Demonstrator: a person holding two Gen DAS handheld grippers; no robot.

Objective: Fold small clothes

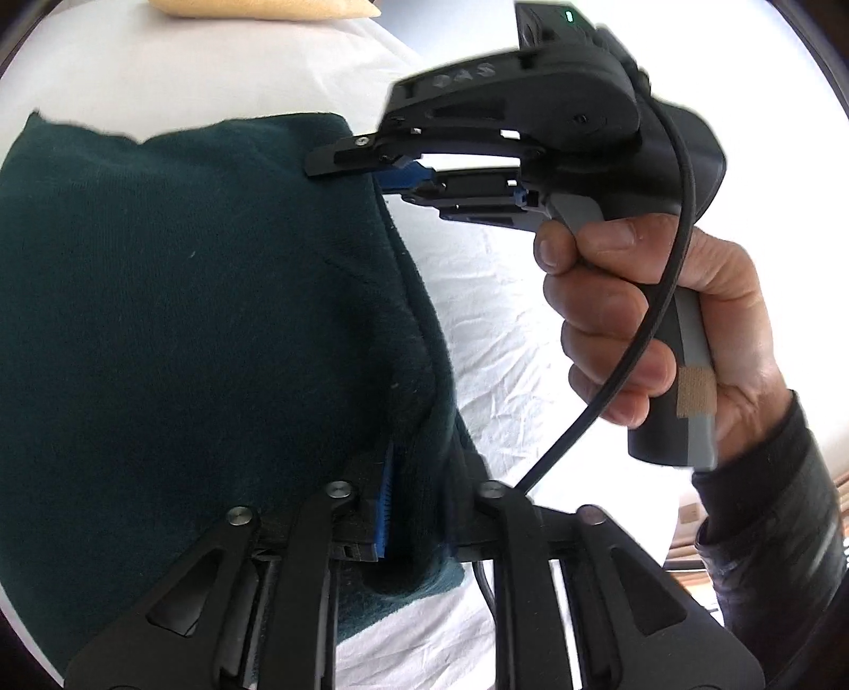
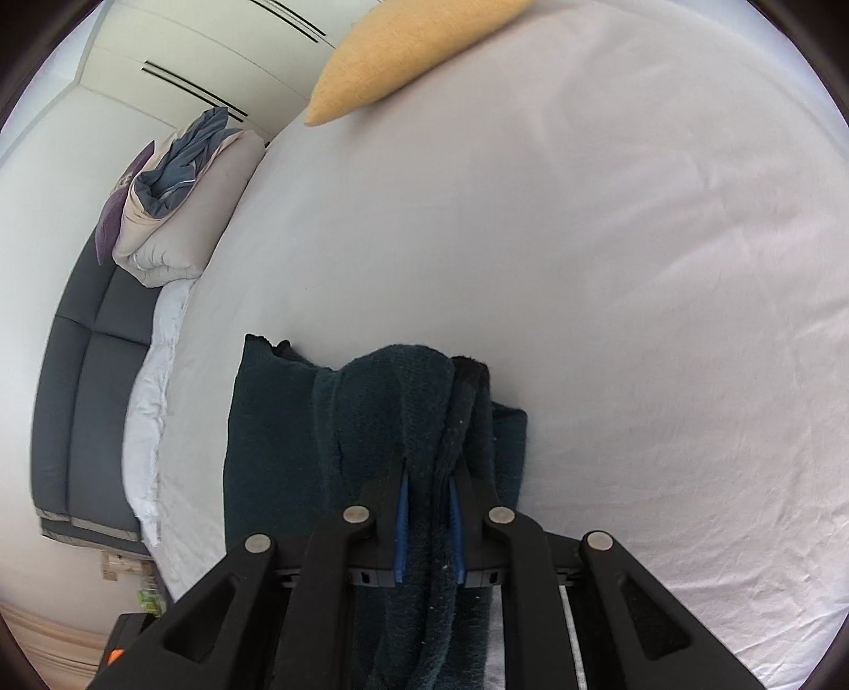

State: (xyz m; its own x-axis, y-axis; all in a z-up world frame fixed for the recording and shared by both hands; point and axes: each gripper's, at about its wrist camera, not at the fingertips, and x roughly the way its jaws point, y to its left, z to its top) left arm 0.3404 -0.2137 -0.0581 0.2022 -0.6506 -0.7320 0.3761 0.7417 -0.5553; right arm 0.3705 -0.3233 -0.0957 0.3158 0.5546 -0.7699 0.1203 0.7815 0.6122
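Note:
A dark teal garment lies on the white bed sheet. My left gripper is shut on its near edge, cloth bunched between the blue pads. My right gripper, held in a hand, is shut on the garment's far right edge. In the right wrist view the right gripper pinches a thick fold of the garment, which hangs over the fingers; the rest lies flat to the left.
A yellow cushion lies at the far side of the bed sheet. Folded bedding and a grey-blue cloth sit at the left by the dark headboard. A black cable hangs from the right gripper.

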